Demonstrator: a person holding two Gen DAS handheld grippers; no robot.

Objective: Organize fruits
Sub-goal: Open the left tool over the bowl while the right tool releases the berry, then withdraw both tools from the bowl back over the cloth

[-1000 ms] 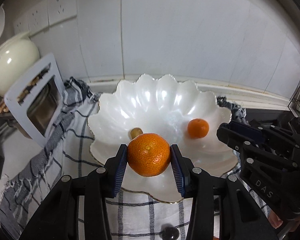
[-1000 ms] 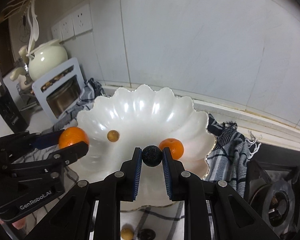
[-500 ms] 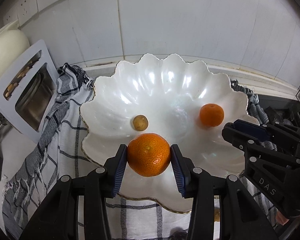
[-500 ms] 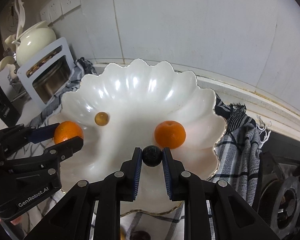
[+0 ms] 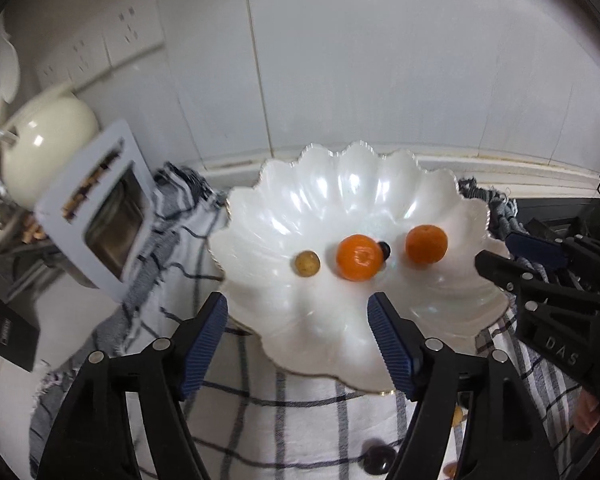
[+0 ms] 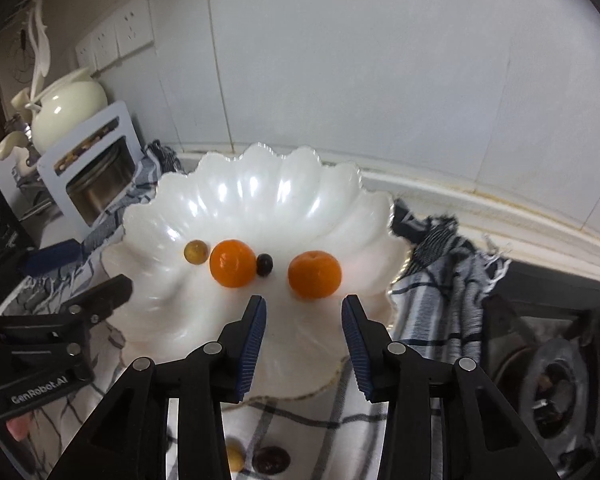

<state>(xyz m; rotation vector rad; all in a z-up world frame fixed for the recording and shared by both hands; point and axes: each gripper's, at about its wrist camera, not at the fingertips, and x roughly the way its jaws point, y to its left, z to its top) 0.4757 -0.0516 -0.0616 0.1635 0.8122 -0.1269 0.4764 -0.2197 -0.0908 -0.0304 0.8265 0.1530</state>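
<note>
The scalloped white bowl [image 6: 260, 184] held four fruits in a row — a small yellow-brown fruit [image 6: 196, 251], an orange [image 6: 233, 263] touching a small dark fruit [image 6: 265, 264], then a second orange [image 6: 314, 274] apart to the right. The left gripper [image 5: 298, 330] had just been opening; its jaws stood wide with nothing between them, the first orange [image 5: 359, 257] lying beyond its tips. The right gripper [image 6: 303, 322] had just been opening too — empty, the dark fruit just past its left pad. A checked cloth [image 5: 300, 412] lay under the bowl.
</note>
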